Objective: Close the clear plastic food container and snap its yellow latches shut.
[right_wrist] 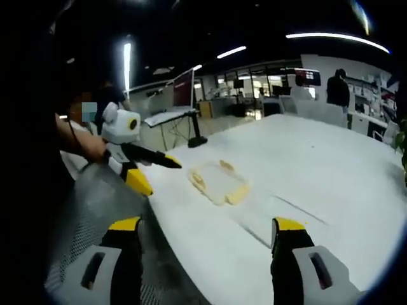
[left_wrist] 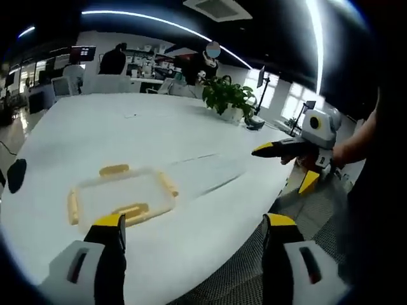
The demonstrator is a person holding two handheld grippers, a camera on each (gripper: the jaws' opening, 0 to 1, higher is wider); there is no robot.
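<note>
Holding my left gripper (left_wrist: 194,232) and right gripper (right_wrist: 208,236) spread (both empty) near the clear yellow-latched plastic container (left_wrist: 122,195) on the white table (left_wrist: 191,140).

I see a white table (left_wrist: 159,127). The container (left_wrist: 121,196) is clear, with yellow latches (left_wrist: 114,169); in the right gripper view it reads pale against the table, latches yellow (right_wrist: 219,182). My left gripper (left_wrist: 194,230) has black jaws, yellow tips and light grey bodies. The right gripper (right_wrist: 208,232) has the same colours. The plant (left_wrist: 227,96) is green in a white pot. The floor (right_wrist: 89,210) is grey with a fine dotted pattern. Ceiling lights are white strips.
</note>
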